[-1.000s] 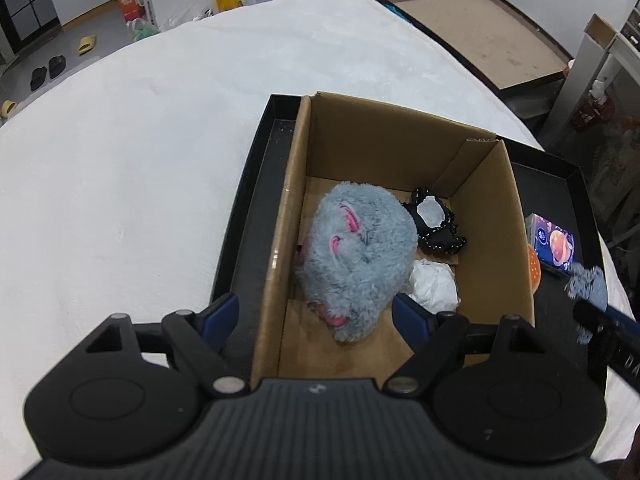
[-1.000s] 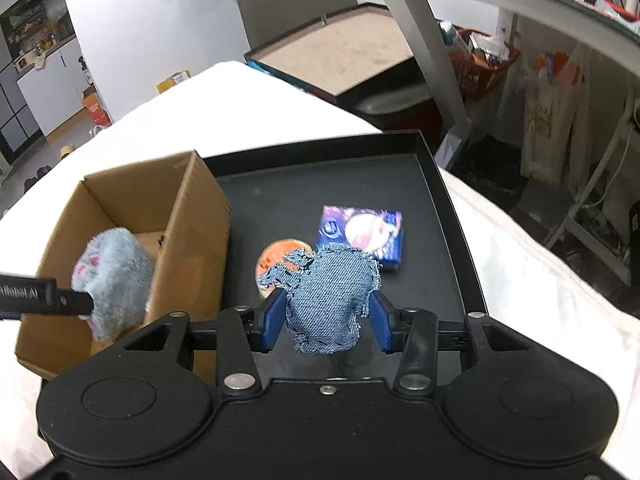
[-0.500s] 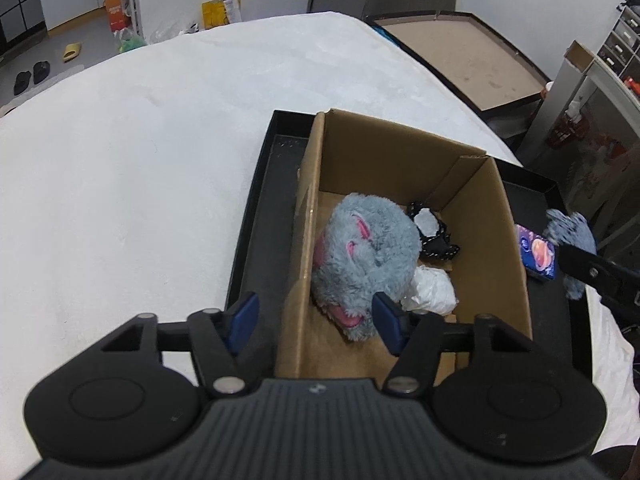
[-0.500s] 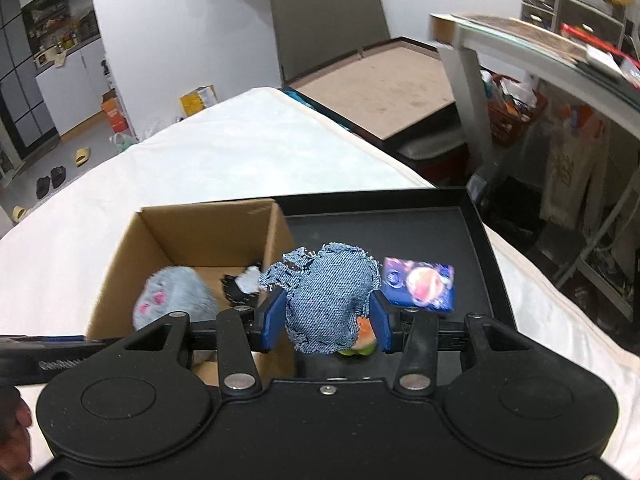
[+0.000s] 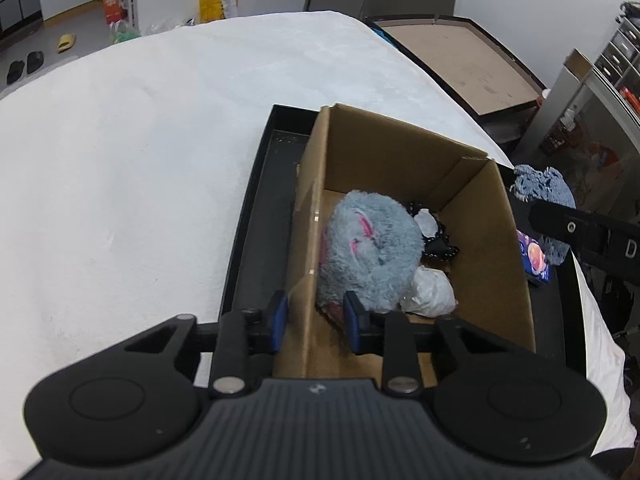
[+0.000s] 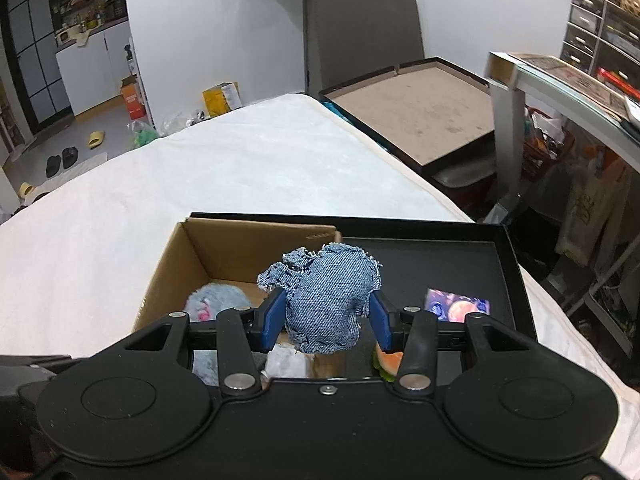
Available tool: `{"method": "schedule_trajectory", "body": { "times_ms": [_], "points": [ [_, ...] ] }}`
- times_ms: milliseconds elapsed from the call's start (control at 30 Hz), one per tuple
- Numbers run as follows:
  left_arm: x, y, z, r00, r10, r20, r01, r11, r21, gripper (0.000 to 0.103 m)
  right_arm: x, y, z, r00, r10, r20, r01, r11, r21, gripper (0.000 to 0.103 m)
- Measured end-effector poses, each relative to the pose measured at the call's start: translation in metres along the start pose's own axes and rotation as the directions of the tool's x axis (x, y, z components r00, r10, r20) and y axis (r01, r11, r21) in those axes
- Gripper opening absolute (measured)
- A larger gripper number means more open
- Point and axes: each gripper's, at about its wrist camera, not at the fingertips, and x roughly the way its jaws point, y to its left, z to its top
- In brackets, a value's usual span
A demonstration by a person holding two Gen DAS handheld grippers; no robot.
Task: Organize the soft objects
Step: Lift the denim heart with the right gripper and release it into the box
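Note:
A cardboard box (image 5: 504, 216) stands in a black tray (image 5: 256, 208) on a white cloth. Inside lie a grey plush toy (image 5: 368, 248), a white wad (image 5: 432, 292) and a black spotted piece (image 5: 438, 242). My left gripper (image 5: 314, 322) is open, its fingers straddling the box's near left wall. My right gripper (image 6: 326, 318) is shut on a blue denim pouch (image 6: 326, 300), held above the box's right wall; the pouch also shows in the left wrist view (image 5: 548, 196).
A colourful packet (image 6: 456, 306) and an orange-green burger-like toy (image 6: 388, 362) lie on the tray (image 6: 440, 260) right of the box (image 6: 240, 240). A brown-topped board (image 6: 420, 112) and a glass-topped table (image 6: 560, 84) stand beyond on the right.
My right gripper has lifted the denim pouch and carried it left, over the box's right wall. My left gripper has narrowed and drawn back to the box's near left wall.

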Motion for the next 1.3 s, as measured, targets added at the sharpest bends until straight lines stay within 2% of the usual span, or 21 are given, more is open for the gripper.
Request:
{"method": "schedule_trajectory", "body": {
  "times_ms": [67, 133, 433, 667, 767, 800, 833, 1300],
  "points": [
    [0.001, 0.005, 0.001, 1.0, 0.001, -0.001, -0.001, 1.0, -0.018, 0.017, 0.002, 0.006, 0.002, 1.0, 0.002, 0.0, -0.002, 1.0, -0.01, 0.045],
    [0.002, 0.008, 0.002, 1.0, -0.001, -0.002, 0.001, 1.0, -0.029, 0.014, 0.005, 0.012, 0.005, 1.0, 0.008, -0.001, -0.008, 1.0, -0.019, 0.045],
    [0.002, 0.017, 0.003, 1.0, -0.027, -0.011, 0.026, 0.998, -0.054, 0.014, 0.021, 0.04, 0.019, 0.999, 0.039, -0.007, -0.039, 0.997, -0.06, 0.045],
    [0.004, 0.025, 0.004, 0.998, -0.053, -0.021, 0.051, 0.994, -0.092, 0.015, 0.032, 0.06, 0.031, 0.992, 0.122, -0.027, -0.123, 0.991, -0.055, 0.045],
    [0.005, 0.027, 0.005, 0.998, -0.061, -0.024, 0.058, 0.992, -0.109, 0.015, 0.036, 0.065, 0.034, 0.984, 0.174, -0.038, -0.176, 0.983, -0.054, 0.053],
    [0.005, 0.028, 0.005, 0.998, -0.061, -0.025, 0.058, 0.992, -0.111, 0.015, 0.037, 0.065, 0.035, 0.983, 0.179, -0.036, -0.181, 0.982, -0.048, 0.06],
    [0.005, 0.028, 0.005, 0.998, -0.062, -0.024, 0.059, 0.992, -0.112, 0.015, 0.037, 0.063, 0.035, 0.984, 0.178, -0.032, -0.179, 0.983, -0.04, 0.062],
    [0.004, 0.021, 0.004, 0.999, -0.044, -0.02, 0.042, 0.995, -0.09, 0.015, 0.017, 0.012, 0.013, 0.994, 0.108, -0.027, -0.108, 0.994, 0.025, 0.062]
  ]
}}
